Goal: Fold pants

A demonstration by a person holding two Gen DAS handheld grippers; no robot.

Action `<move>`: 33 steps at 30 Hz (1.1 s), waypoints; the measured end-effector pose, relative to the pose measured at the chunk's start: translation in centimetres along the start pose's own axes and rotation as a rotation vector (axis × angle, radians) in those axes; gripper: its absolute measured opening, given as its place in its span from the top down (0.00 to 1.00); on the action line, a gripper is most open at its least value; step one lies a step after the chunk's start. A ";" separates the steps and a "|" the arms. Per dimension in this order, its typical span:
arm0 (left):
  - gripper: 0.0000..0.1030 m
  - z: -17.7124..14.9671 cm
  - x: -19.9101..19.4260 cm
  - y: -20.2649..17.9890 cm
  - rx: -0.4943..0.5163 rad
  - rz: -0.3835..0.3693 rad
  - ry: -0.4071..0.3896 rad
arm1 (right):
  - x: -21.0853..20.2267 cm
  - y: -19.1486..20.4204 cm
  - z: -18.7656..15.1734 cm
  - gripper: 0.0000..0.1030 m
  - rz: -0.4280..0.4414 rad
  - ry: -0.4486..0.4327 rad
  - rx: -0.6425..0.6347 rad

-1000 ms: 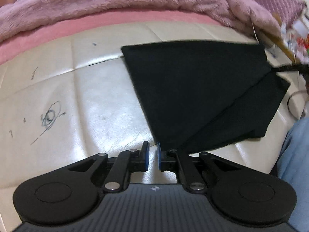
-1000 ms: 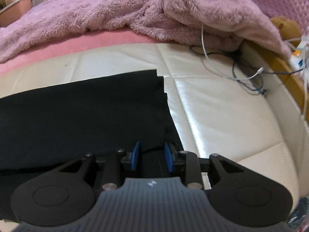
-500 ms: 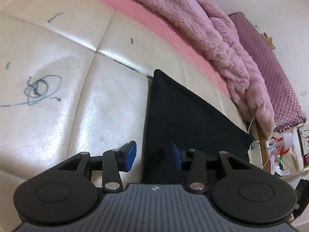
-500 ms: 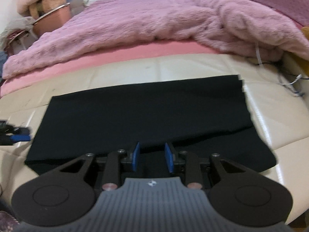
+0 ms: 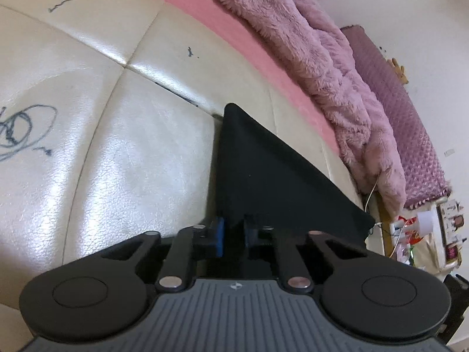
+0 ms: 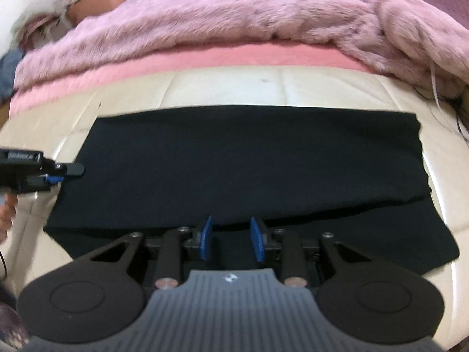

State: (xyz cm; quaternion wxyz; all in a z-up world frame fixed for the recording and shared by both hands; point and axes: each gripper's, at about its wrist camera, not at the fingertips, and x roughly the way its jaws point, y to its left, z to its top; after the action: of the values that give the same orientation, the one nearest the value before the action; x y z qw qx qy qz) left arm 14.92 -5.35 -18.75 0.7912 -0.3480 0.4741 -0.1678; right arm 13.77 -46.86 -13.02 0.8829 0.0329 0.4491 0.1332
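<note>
The black pants (image 6: 240,170) lie folded in a long flat rectangle on the cream leather surface (image 6: 293,88). My right gripper (image 6: 230,239) is open above the near long edge, with nothing between its blue pads. My left gripper (image 5: 233,236) sits at the left short end of the pants (image 5: 269,176), and the cloth edge runs between its blue pads, which stand close together on it. The left gripper also shows in the right wrist view (image 6: 52,173) at the pants' left end.
A fluffy mauve blanket (image 6: 234,11) over a pink sheet (image 6: 205,58) lies along the far side. Pen scribbles (image 5: 20,129) mark the leather to the left. Cables and clutter (image 5: 416,228) sit past the pants' right end.
My left gripper swung to the pants' left end and its pads closed in on the cloth edge. My right gripper pulled back, open, and now faces the whole folded pants.
</note>
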 end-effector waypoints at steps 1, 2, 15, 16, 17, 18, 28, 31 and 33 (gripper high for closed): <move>0.92 0.0 -0.3 0.0 0.007 0.010 -0.006 | 0.2 0.4 0.2 0.76 -0.001 0.010 -0.031; 0.93 0.1 -0.7 0.0 0.012 0.009 -0.010 | 0.4 0.7 0.4 0.76 -0.001 0.020 -0.063; 0.93 3.7 -13.5 5.5 0.054 0.143 -0.044 | 3.8 11.4 3.7 0.91 0.081 0.096 -0.429; 0.93 4.2 -14.7 6.0 0.047 0.150 -0.058 | 4.2 12.5 3.9 0.92 0.092 0.104 -0.453; 0.93 4.5 -15.7 6.3 0.046 0.154 -0.070 | 4.7 13.5 3.9 0.94 0.104 0.111 -0.474; 0.93 4.9 -16.6 6.4 0.047 0.158 -0.082 | 5.1 14.4 4.0 0.95 0.115 0.121 -0.493; 0.94 7.2 -20.0 3.9 0.054 0.123 -0.138 | 7.5 19.7 3.4 1.00 0.138 0.182 -0.634; 0.94 7.7 -20.0 1.9 0.080 0.123 -0.138 | 7.5 19.5 3.4 1.00 0.142 0.185 -0.639; 0.94 7.7 -20.2 0.3 0.112 0.120 -0.141 | 7.3 19.3 3.5 1.00 0.146 0.183 -0.631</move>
State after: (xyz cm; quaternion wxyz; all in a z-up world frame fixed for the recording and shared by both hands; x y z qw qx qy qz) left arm 11.65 9.92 -3.84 0.8492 -0.2854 0.4273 -0.1215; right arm 16.71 -26.10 -13.25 0.7936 -0.2220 0.4597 0.3310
